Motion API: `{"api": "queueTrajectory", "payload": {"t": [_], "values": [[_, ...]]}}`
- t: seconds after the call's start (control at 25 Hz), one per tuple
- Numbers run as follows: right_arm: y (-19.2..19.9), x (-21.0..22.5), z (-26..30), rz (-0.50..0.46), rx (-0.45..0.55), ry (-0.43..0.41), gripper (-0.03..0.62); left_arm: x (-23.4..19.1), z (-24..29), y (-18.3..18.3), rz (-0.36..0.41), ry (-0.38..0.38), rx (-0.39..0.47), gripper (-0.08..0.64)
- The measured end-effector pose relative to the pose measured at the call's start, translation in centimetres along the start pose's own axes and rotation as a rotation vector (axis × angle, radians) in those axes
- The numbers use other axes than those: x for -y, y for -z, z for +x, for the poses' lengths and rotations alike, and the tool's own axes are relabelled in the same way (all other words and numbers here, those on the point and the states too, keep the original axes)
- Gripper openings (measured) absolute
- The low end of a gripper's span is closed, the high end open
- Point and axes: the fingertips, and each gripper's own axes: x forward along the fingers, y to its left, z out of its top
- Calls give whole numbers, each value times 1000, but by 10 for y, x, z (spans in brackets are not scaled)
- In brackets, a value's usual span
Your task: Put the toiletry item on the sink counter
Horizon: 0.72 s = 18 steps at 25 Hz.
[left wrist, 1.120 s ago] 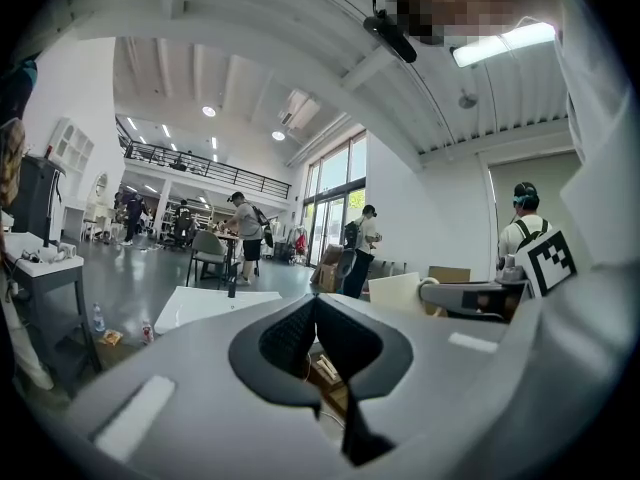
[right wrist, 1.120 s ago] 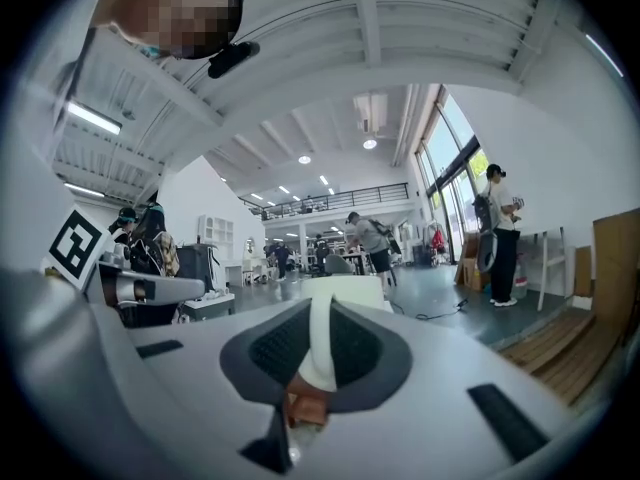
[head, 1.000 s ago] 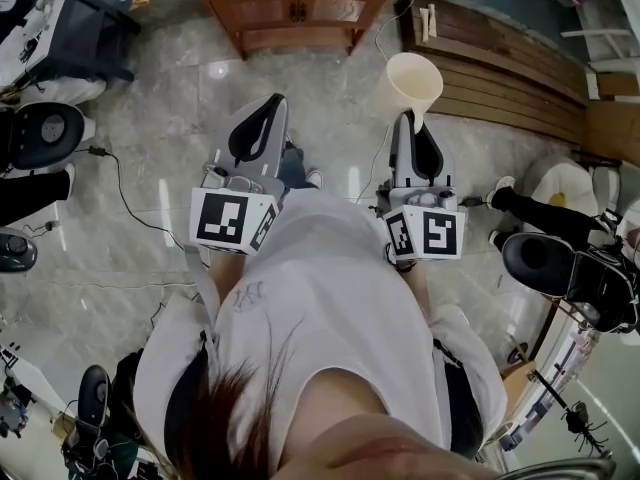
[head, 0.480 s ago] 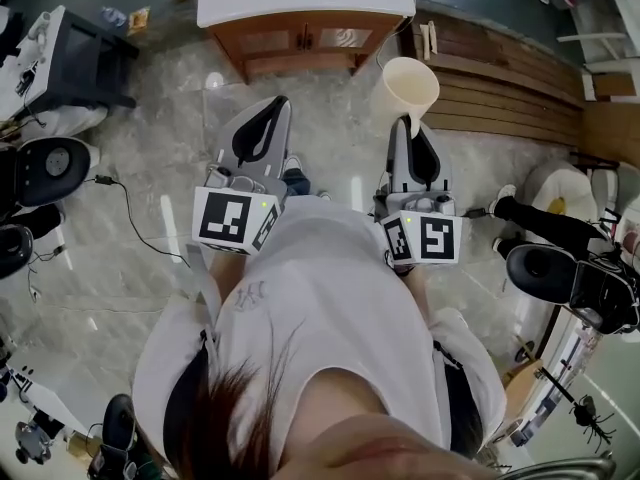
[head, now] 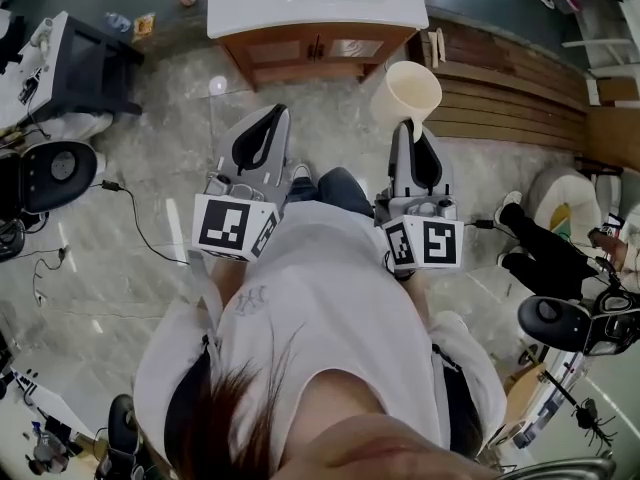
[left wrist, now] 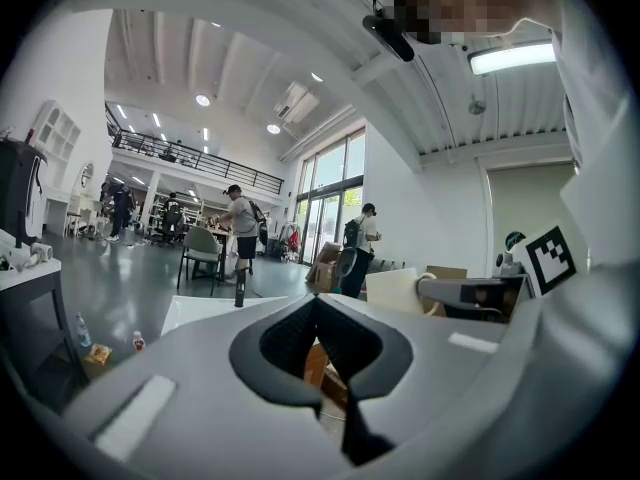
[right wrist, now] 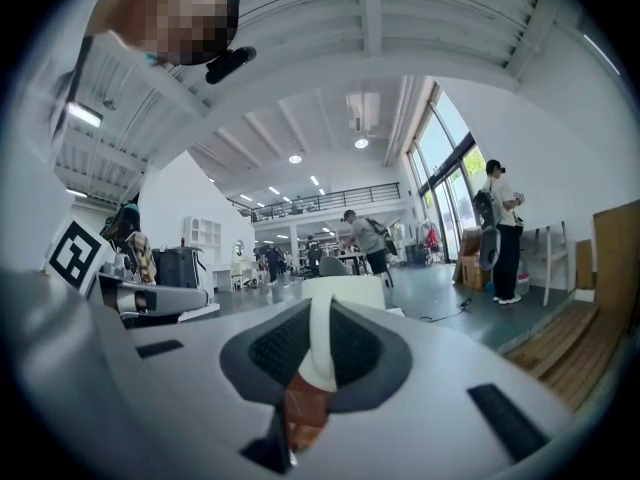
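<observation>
A cream plastic cup (head: 407,93) hangs by its rim in my right gripper (head: 413,123), which is shut on it. In the right gripper view the cup's wall (right wrist: 321,343) runs between the two dark pads of my right gripper (right wrist: 320,303). My left gripper (head: 275,111) is held level beside it, shut, with nothing in it; in the left gripper view the tips of my left gripper (left wrist: 315,300) meet. The white sink counter (head: 260,3) on its wooden cabinet (head: 310,48) lies ahead of both grippers, at the top of the head view.
A black cart (head: 75,58) stands at the left, a black stool (head: 50,173) below it, and a cable (head: 130,218) trails across the floor. Wooden planks (head: 510,83) lie to the right of the cabinet. A seated person's legs (head: 545,253) are at the right.
The sink counter has come further into view from the top edge. Both grippers have stayed side by side, with the cup still in the right one.
</observation>
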Motion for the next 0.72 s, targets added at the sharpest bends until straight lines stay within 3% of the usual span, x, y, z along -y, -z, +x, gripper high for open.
{"api": "queueTrajectory", "payload": {"t": [0.72], "values": [[-11,39,69,-13,-16,-84,40,-23,58,-19,-15,-96,31,6]]}}
